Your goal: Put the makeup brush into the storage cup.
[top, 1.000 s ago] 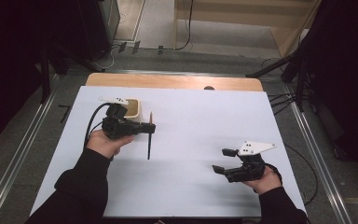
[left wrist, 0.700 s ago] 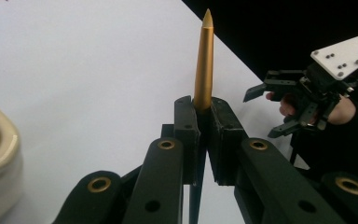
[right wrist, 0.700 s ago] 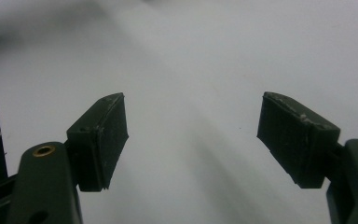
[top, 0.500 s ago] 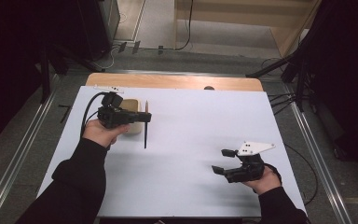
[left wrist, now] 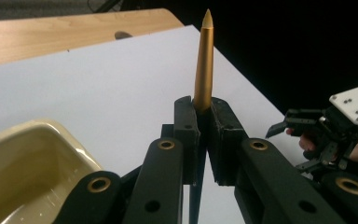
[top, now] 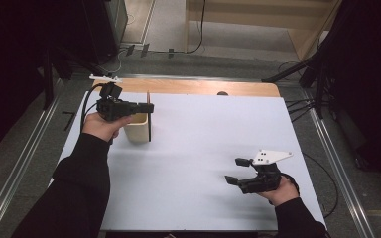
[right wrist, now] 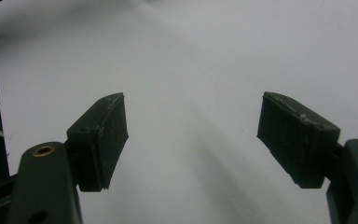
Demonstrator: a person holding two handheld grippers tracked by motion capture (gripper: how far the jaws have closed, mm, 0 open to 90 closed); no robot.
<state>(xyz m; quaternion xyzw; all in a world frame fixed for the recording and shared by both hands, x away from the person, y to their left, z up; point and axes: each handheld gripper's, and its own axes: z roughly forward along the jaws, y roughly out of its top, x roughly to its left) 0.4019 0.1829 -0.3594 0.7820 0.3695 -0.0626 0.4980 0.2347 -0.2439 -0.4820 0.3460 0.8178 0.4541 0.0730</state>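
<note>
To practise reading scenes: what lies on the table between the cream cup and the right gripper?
Nothing: in the high view, bare white table separates the cream cup from the right gripper.

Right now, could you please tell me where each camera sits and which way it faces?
High view: above the person's side, looking forward and down on the white table; both forearms and claws enter from below.
Left gripper view: rides the left claw, looking along jaws shut on an upright gold pencil, beside the cream cup.
Right gripper view: rides the right claw, open, facing bare table.
Shared: high and left gripper views both show pencil, cup and right claw.
</note>
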